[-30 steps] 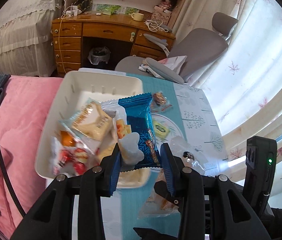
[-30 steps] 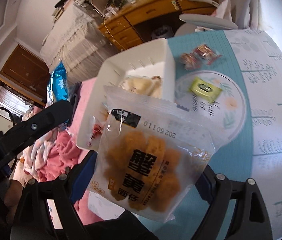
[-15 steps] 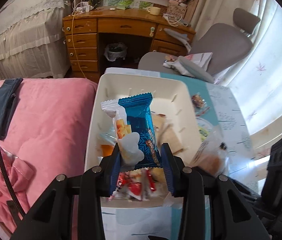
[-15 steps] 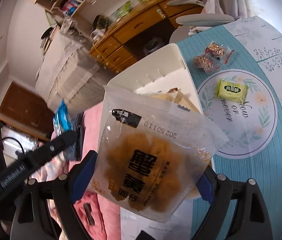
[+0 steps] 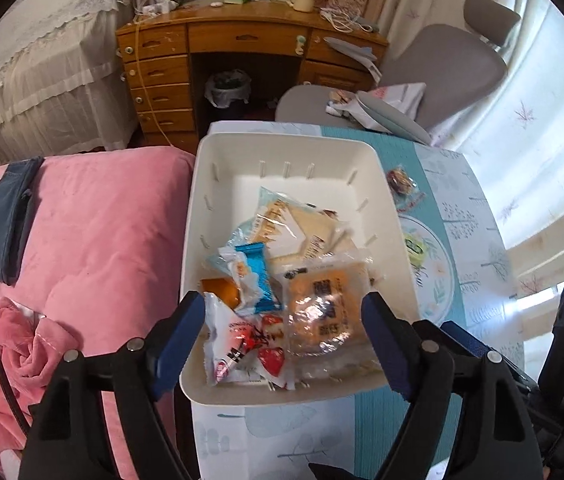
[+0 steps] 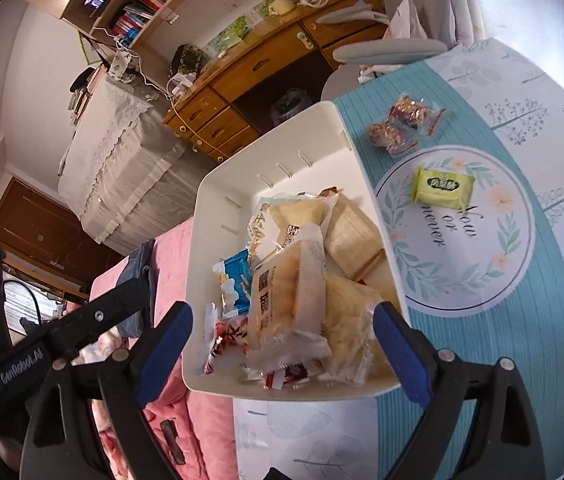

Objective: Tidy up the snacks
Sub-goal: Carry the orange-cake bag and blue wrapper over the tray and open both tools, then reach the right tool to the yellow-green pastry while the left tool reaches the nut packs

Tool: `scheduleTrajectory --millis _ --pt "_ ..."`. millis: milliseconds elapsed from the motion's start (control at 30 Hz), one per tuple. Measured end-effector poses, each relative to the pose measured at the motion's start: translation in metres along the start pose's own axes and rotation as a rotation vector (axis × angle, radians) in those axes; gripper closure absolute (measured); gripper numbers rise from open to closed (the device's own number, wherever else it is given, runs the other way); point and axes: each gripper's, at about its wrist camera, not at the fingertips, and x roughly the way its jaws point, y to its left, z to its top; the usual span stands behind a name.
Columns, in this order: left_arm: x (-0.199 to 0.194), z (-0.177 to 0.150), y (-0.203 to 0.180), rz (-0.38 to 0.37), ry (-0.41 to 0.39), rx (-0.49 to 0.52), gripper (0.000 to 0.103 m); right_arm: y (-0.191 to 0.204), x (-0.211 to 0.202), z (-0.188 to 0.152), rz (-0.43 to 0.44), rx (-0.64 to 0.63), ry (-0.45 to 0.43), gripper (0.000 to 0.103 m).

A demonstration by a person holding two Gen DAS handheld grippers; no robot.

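A white bin (image 5: pixel 282 140) on the table holds several snack packs. My left gripper (image 5: pixel 282 304) hangs over the bin's near end, its jaws opening with nothing pressed between them. The blue pack (image 5: pixel 256 276) lies loose in the bin below it. My right gripper (image 6: pixel 283 312) stands open over the same end of the bin (image 6: pixel 266 140). The clear noodle-snack pack (image 6: pixel 282 312) rests on the pile beside the blue pack (image 6: pixel 238 280). A green packet (image 6: pixel 441 186) and wrapped brown candies (image 6: pixel 401 124) lie on the tablecloth to the right of the bin.
A pink quilt (image 5: pixel 94 240) lies left of the bin with a dark blue cloth (image 5: pixel 2 220) on it. Beyond the table stand a wooden desk (image 5: pixel 242 40) and a grey chair (image 5: pixel 441 72). My left gripper's body (image 6: pixel 82 320) shows beside the right one.
Both grippers opened and let go. The blue pack dropped from the left gripper into the bin, and the clear pack dropped from the right. The left gripper moved over the bin.
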Motion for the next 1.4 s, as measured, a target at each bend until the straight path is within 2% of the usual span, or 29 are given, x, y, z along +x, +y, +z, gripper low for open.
scheduleTrajectory --millis 100,300,433,633,767,833,967,1100,1400 --pt "-0.002 0.005 -0.009 -0.002 0.018 0.026 0.023 0.001 -0.018 -0.005 -0.048 -0.024 -0.054 0.01" --pt "-0.004 0.028 -0.033 -0.068 0.066 0.091 0.023 -0.012 -0.036 -0.007 -0.107 -0.046 -0.055 0.011" --pt "-0.001 0.048 -0.06 -0.055 0.072 0.156 0.023 -0.034 -0.038 -0.004 -0.179 -0.019 -0.008 0.011" --pt "0.015 0.08 -0.108 -0.011 0.149 0.289 0.023 -0.064 -0.043 0.009 -0.257 -0.021 -0.05 0.011" --pt "0.026 0.102 -0.144 0.013 0.163 0.392 0.023 -0.075 -0.042 0.022 -0.332 -0.121 -0.109 0.011" --pt "0.033 0.112 -0.156 0.021 0.178 0.42 0.016 -0.079 -0.038 0.028 -0.362 -0.19 -0.125 0.011" --pt "0.057 0.132 -0.181 0.044 0.224 0.467 0.015 -0.084 -0.025 0.041 -0.397 -0.344 -0.165 0.012" --pt "0.085 0.149 -0.204 0.092 0.249 0.523 0.015 -0.091 -0.009 0.053 -0.399 -0.449 -0.183 0.012" --pt "0.155 0.176 -0.247 0.177 0.291 0.59 0.015 -0.106 0.036 0.07 -0.339 -0.612 -0.165 0.012"
